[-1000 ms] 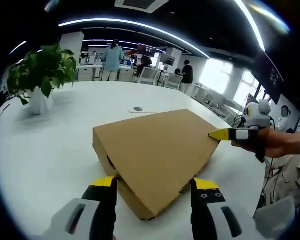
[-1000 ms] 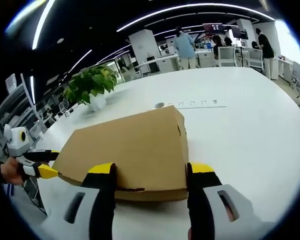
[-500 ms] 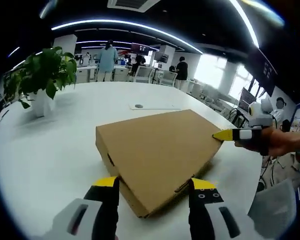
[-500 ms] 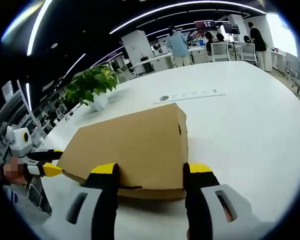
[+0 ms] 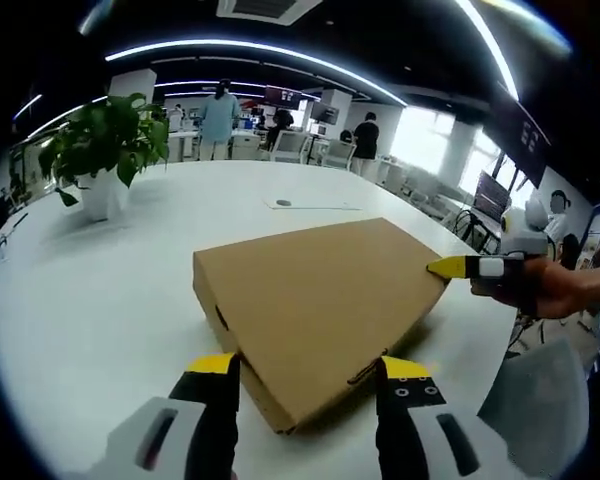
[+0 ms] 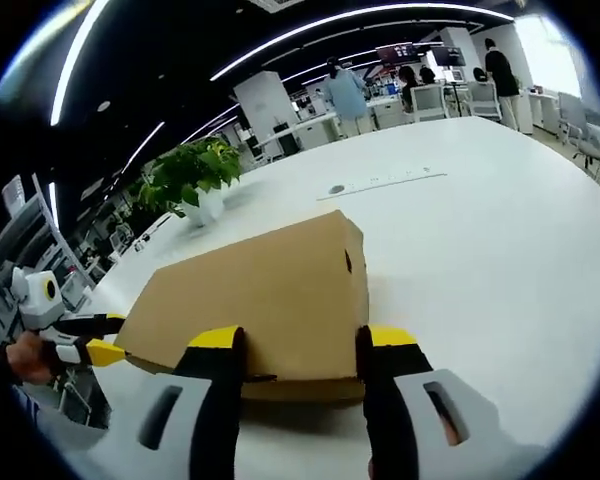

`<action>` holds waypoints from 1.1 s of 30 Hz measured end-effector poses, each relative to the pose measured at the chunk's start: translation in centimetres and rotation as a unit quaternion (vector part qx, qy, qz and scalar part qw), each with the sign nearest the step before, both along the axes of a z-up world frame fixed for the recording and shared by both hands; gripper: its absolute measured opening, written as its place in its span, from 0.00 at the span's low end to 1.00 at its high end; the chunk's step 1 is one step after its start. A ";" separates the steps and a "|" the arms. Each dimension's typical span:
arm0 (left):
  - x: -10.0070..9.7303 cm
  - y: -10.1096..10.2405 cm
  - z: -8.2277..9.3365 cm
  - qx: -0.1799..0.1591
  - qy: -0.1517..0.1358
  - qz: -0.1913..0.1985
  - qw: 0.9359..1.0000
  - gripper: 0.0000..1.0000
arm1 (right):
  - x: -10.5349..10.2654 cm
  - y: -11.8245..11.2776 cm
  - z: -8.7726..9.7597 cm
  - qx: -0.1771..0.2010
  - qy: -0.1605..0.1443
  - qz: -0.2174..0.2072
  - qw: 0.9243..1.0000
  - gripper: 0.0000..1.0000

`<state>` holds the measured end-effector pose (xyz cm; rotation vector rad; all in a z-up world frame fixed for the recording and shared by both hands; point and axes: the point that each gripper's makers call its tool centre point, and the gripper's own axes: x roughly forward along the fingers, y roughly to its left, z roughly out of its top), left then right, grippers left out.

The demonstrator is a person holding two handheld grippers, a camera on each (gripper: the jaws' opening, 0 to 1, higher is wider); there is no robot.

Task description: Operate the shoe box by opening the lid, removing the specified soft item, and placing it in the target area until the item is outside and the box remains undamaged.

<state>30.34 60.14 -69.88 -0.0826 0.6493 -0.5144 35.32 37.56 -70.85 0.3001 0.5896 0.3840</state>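
Cardboard shoe box (image 5: 315,300) (lid closed) lies between both open grippers: left gripper (image 5: 306,375), right gripper (image 6: 300,343).

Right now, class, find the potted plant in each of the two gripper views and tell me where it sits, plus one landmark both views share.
Left gripper view: the potted plant stands upper left, on the white table, beyond the closed cardboard shoe box.
Right gripper view: the potted plant stands left of centre, up the table behind the box's far corner.
Shared landmark: the shoe box, lying flat just ahead of each view's own jaws.
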 end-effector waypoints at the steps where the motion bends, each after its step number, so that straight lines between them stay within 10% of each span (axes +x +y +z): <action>1: 0.0 0.1 0.0 0.000 0.000 0.000 1.000 0.55 | -0.1 0.0 0.0 0.001 -0.001 0.000 1.000 0.44; 15: -0.7 -0.3 0.2 0.002 -0.008 0.011 1.000 0.55 | -0.6 0.5 0.0 -0.016 -0.016 0.060 0.998 0.51; 22: -0.9 -0.5 -0.3 0.044 -0.020 -0.017 0.999 0.58 | -2.3 1.1 0.2 -0.056 -0.044 0.148 0.986 0.60; 25: -0.8 -0.6 -0.5 0.048 -0.021 -0.018 0.998 0.60 | -2.9 1.0 -0.8 -0.127 -0.057 0.199 0.970 0.61; 33: -0.5 0.0 -0.8 0.069 -0.023 -0.007 0.997 0.54 | -2.2 1.2 -1.2 -0.158 -0.060 0.165 0.972 0.55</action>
